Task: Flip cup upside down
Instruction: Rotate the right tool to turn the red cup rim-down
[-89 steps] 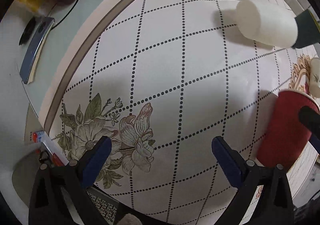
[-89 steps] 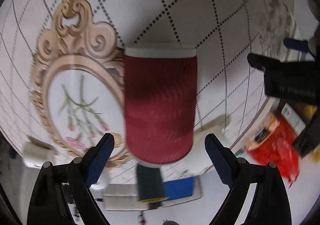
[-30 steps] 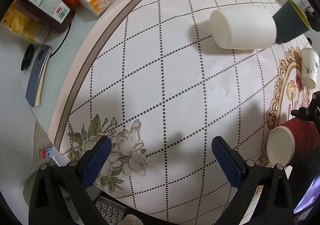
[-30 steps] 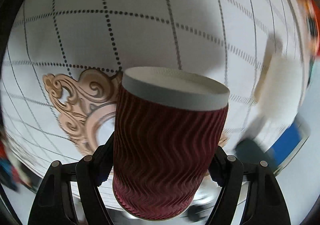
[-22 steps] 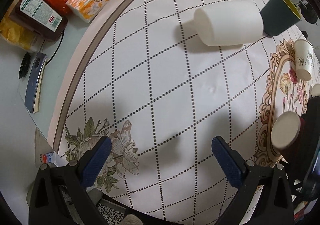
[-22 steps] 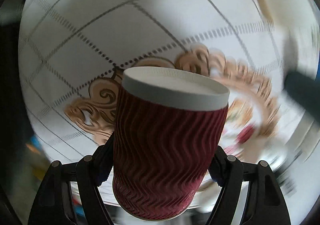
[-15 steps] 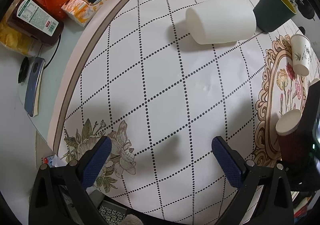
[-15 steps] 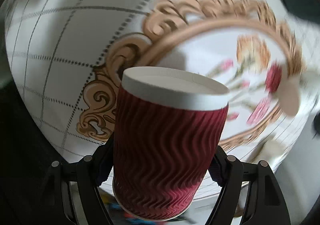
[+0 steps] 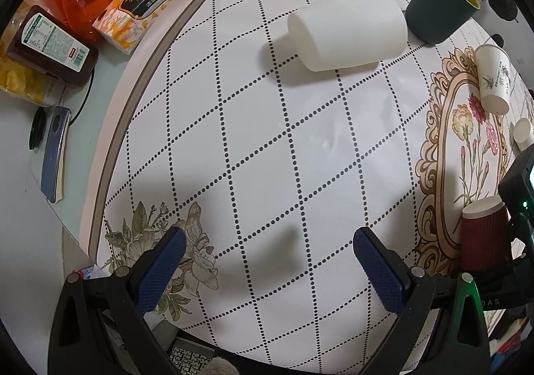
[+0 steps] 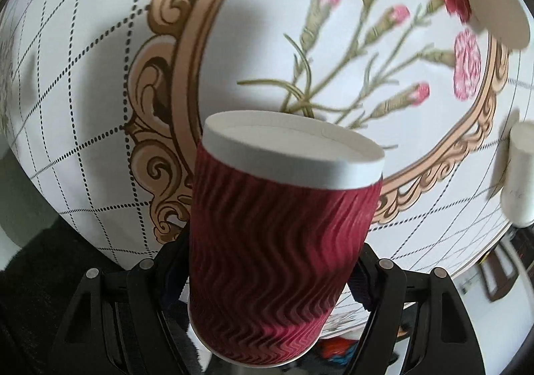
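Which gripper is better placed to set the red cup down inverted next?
Right. The right gripper is shut on the red cup, its closed white base pointing at the tablecloth over the floral medallion. The left gripper is open and holds nothing, off to the cup's side.

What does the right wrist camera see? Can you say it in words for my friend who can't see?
The right claw holds a dark red ripple paper cup close to the camera, its white closed end facing away toward the table. Behind it lies a tablecloth printed with a gold frame and pink flowers, with blurry white cups at the right edge.
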`<state>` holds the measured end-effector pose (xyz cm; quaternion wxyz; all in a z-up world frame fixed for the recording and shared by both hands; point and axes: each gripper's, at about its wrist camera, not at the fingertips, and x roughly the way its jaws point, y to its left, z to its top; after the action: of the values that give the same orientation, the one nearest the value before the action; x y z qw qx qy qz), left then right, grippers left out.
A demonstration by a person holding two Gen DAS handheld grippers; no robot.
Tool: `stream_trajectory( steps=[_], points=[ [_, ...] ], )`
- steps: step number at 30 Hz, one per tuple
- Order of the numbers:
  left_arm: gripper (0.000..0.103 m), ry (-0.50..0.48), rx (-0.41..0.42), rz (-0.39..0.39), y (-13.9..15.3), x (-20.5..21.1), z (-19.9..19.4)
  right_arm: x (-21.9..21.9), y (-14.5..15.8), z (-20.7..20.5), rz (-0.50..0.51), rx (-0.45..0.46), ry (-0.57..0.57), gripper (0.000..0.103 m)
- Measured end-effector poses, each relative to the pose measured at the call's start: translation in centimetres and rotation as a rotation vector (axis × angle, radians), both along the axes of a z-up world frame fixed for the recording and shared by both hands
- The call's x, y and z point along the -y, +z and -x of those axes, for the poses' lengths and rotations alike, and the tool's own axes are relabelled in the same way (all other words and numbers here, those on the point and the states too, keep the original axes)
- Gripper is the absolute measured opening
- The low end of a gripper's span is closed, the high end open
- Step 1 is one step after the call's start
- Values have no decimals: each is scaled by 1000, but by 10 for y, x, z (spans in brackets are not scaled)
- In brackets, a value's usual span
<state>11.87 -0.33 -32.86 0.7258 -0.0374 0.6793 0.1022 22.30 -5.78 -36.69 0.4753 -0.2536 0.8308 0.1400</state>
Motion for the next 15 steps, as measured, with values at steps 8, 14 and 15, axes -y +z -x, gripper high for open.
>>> stream_trajectory(
  steps=[8, 14, 15],
  points=[
    [102, -19, -2, -3, 2, 13, 2, 41, -2, -6, -2, -4, -70, 81],
    [102, -34, 4, -4, 4, 18, 5, 44, -12, -26, -5, -17, -120, 90],
    [102, -36, 5, -2, 3, 16, 7, 44, -12, -28, -9, -17, -127, 92]
  ],
)
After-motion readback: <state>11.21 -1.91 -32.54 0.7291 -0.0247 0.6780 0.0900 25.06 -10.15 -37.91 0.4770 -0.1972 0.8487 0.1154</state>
